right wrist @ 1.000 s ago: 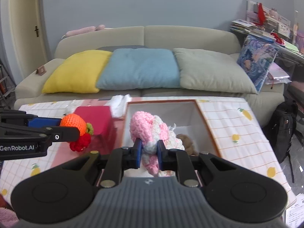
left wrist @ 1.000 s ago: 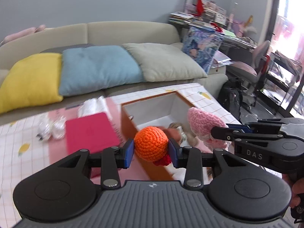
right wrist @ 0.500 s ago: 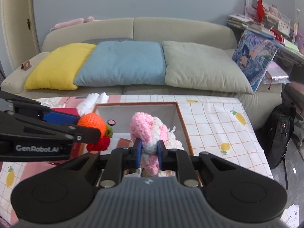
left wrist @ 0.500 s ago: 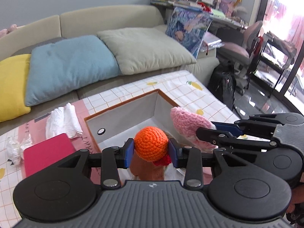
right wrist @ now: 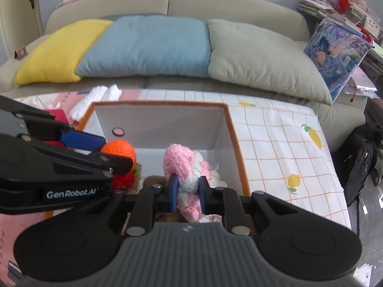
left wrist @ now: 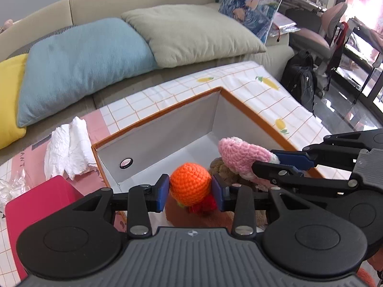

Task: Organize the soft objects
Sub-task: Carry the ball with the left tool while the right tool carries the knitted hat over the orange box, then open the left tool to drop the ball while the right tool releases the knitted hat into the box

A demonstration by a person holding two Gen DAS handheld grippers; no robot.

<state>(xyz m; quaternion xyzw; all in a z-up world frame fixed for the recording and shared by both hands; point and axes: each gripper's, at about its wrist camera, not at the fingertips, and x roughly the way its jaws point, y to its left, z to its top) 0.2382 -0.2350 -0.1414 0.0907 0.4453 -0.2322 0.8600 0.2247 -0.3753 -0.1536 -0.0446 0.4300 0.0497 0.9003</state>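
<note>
Left gripper [left wrist: 190, 192]: clenched on the orange crochet ball [left wrist: 190, 183], both blue pads pressed into its sides; a red knitted bit [left wrist: 203, 205] hung beneath it.
Right gripper [right wrist: 186, 193]: closed narrowly on the pink-and-white crochet toy [right wrist: 185, 167], squeezing its middle (most of the toy bulged above the pads).
Box [right wrist: 221, 129]: an open white box with an orange rim stood on the chequered lemon-print cloth [right wrist: 282, 143]; a brown plush [left wrist: 223, 171] lay on its floor.
Position: both toys were held over the box's near end, side by side, the ball to the left of the pink toy.
Change: 1 second before, the 2 grippers were higher and further back from the box; they had since come forward and down over the opening, grips unchanged.
Nearby: crumpled white tissue [left wrist: 68, 148] and a magenta pad [left wrist: 36, 203] lay left of the box.
</note>
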